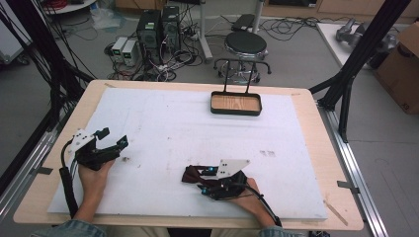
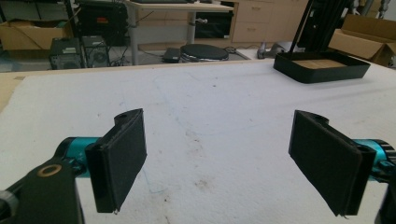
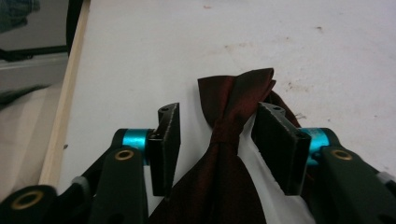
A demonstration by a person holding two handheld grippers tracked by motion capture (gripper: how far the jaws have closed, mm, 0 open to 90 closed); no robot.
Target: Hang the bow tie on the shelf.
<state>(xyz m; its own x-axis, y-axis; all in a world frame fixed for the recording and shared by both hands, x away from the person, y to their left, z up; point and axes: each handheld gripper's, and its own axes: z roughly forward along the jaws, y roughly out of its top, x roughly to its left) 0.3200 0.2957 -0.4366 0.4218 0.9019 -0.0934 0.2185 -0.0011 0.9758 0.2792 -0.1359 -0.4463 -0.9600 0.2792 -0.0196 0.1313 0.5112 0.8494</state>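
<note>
A dark red bow tie (image 3: 233, 93) lies on the white foam mat (image 1: 163, 123) near the table's front. My right gripper (image 3: 218, 116) is open and straddles it, one black pad on each side of the knot, with a gap showing at the left pad. From above, the right gripper (image 1: 196, 180) points left, and the bow tie (image 1: 189, 174) sticks out past its fingertips. Over the mat's left side, my left gripper (image 1: 114, 137) is held wide open. Nothing lies between its pads (image 2: 116, 158).
A black tray (image 1: 235, 111) with a wooden bottom and a tall handle stands at the mat's far middle; the same tray (image 2: 322, 74) appears in the left gripper view. Beyond the table are a stool (image 1: 245, 45), computer towers and cables. A black frame post (image 1: 360, 54) rises at right.
</note>
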